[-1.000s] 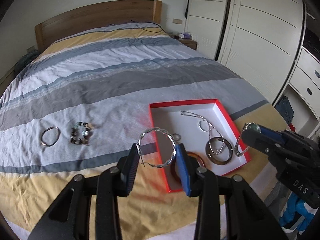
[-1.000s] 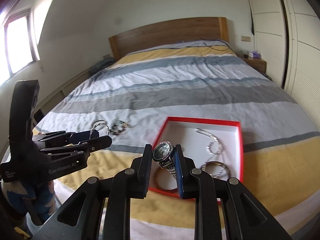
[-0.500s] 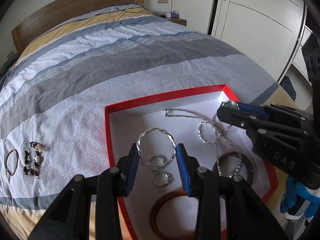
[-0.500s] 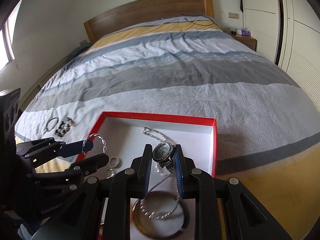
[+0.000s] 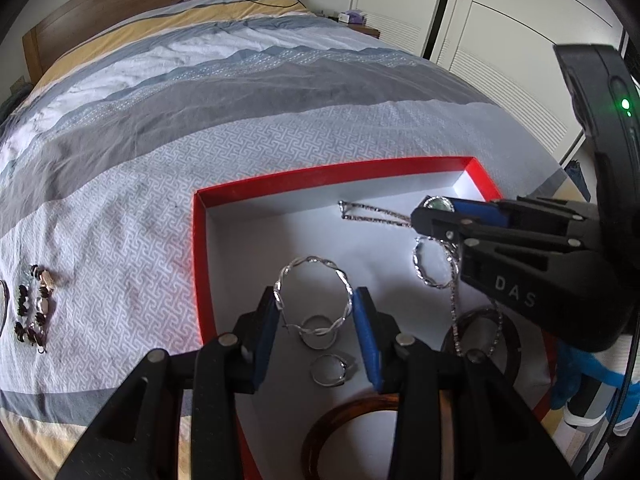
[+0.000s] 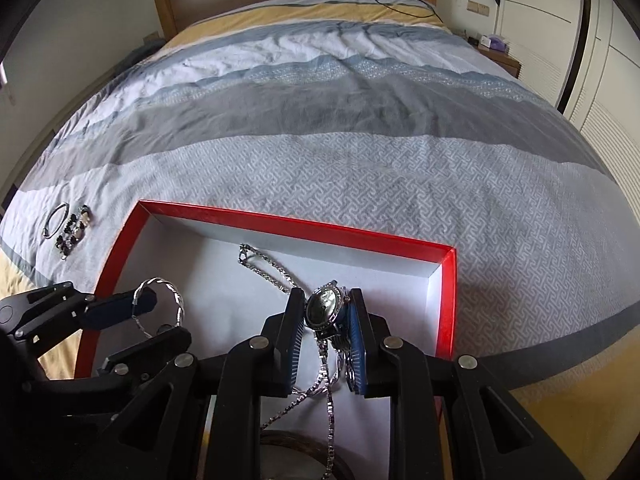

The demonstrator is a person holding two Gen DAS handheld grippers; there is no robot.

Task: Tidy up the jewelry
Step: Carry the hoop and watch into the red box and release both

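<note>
- The bed (image 5: pixel 168 128), in its striped cover, carries everything; the job looks well past halfway, in my judgement.
- The red box (image 5: pixel 199 248) lies on the near part of the cover and already holds most of the pieces.
- The left gripper (image 5: pixel 314 312) hangs over the box floor, its jaws partly open and pressed against the two sides of a twisted silver hoop (image 5: pixel 312 276), which they hold upright just above the white floor.
- The right gripper (image 6: pixel 325 320) is over the box's right half, its jaws narrowly set and clamped on a wristwatch (image 6: pixel 322 305), whose band hangs down between them.
- Inside the box: a brown bangle (image 5: pixel 352 432) at the near edge, a darker bangle (image 5: pixel 508 332) to the right, a silver chain (image 5: pixel 372 212) strung across the floor, a second twisted hoop (image 5: pixel 430 264), and two small rings (image 5: pixel 332 370).
- Still out on the cover, well apart from the box on its left: a beaded bracelet (image 6: pixel 72 232) and just beside it a plain silver bangle (image 6: pixel 56 220).
- Left to do, as I read it: set down the hoop and watch, then fetch those two.
</note>
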